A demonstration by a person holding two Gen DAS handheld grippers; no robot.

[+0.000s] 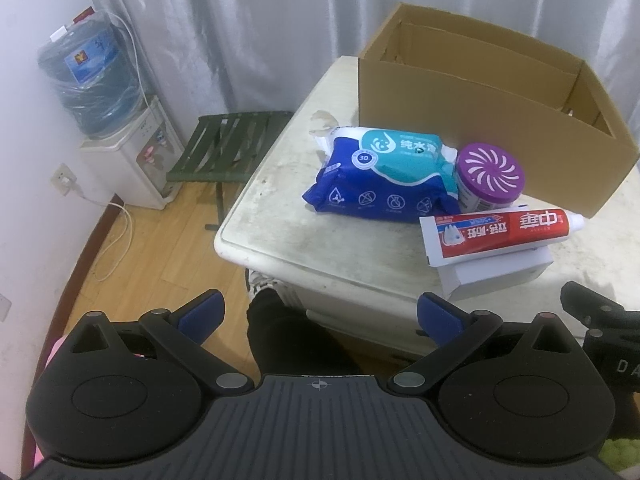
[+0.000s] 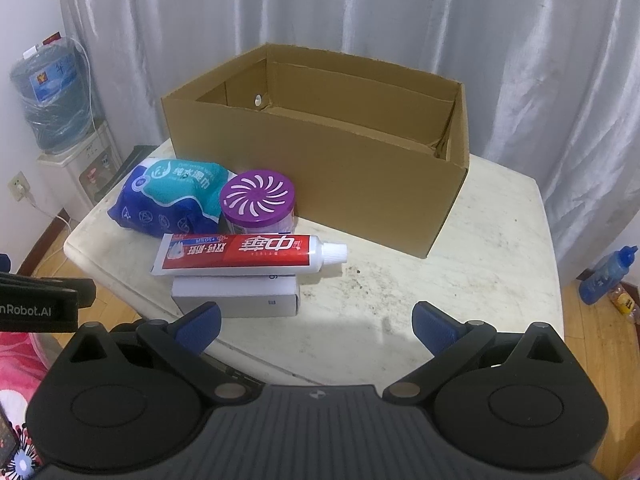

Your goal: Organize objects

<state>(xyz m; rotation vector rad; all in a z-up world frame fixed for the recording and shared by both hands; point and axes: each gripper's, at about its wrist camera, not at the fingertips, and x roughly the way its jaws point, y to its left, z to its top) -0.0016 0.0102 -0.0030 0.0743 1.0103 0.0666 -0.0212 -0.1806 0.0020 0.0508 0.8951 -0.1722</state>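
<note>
An open, empty cardboard box (image 2: 320,168) stands at the back of a white table (image 2: 460,272); it also shows in the left wrist view (image 1: 480,120). In front of it lie a blue wet-wipes pack (image 2: 168,196) (image 1: 380,176), a purple-lidded jar (image 2: 258,198) (image 1: 490,172) and a red toothpaste tube (image 2: 248,254) (image 1: 500,232) resting on a white carton (image 2: 236,296) (image 1: 496,270). My left gripper (image 1: 318,314) is open and empty, held off the table's front left corner. My right gripper (image 2: 316,326) is open and empty over the table's front edge.
A water dispenser (image 1: 104,120) and a green folding stool (image 1: 228,144) stand on the wood floor to the left. A blue bottle (image 2: 608,276) sits on the floor to the right. Grey curtains hang behind the table.
</note>
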